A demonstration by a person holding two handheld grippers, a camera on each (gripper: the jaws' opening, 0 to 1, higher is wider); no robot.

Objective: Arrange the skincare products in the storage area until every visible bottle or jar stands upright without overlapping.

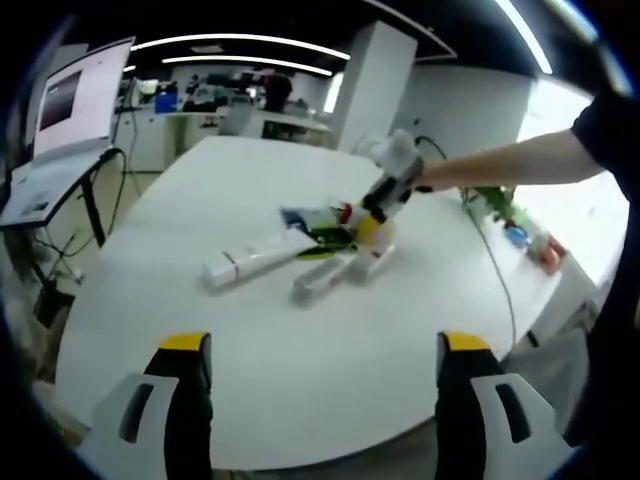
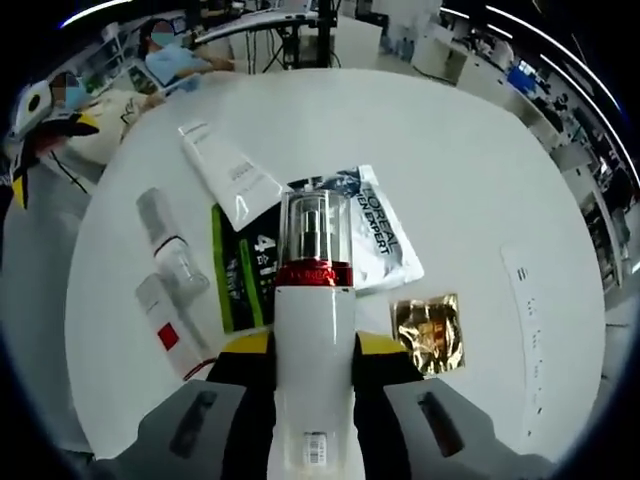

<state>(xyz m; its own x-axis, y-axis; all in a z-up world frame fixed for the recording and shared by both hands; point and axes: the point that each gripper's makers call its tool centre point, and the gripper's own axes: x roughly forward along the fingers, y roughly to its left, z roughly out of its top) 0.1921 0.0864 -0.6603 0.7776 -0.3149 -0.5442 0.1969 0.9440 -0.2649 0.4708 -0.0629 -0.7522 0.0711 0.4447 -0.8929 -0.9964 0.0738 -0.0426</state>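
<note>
Two fingers of the right gripper [image 2: 312, 365] are closed on a white pump bottle [image 2: 312, 340], which lies between them with its clear cap and red ring pointing forward, away from the camera. Just beyond the cap lie a silver sachet [image 2: 385, 240] and a green packet [image 2: 240, 270], and a white tube [image 2: 225, 175] lies further on to the left. Left of the fingers are two small bottles [image 2: 165, 290] lying flat on the white table [image 2: 450, 150], and a gold sachet [image 2: 430, 330] lies to the right. In the left gripper view, the left gripper [image 1: 325, 385] has its fingers wide open with nothing between them, low over the near table edge, and the products lie well ahead of them, where a person's arm [image 1: 510, 165] holds the other gripper.
</note>
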